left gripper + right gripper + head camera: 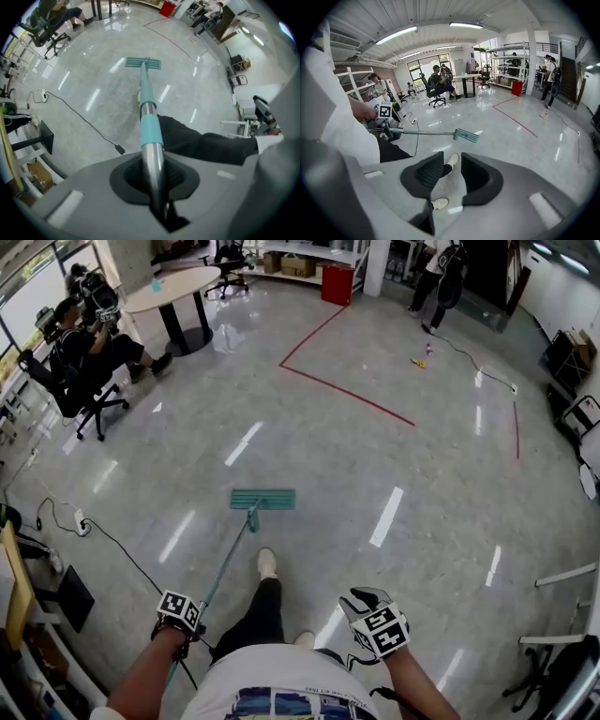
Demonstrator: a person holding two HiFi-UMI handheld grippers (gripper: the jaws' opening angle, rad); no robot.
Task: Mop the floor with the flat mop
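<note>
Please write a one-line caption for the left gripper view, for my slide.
Left gripper shut on the flat mop handle, whose teal mop head lies ahead on the glossy grey floor.

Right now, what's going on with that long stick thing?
A person is mopping a shiny floor. The left gripper is shut on the flat mop by its handle, and the mop's green head lies on the floor ahead of the person's shoe. The right gripper is open and empty, held off to the side.
</note>
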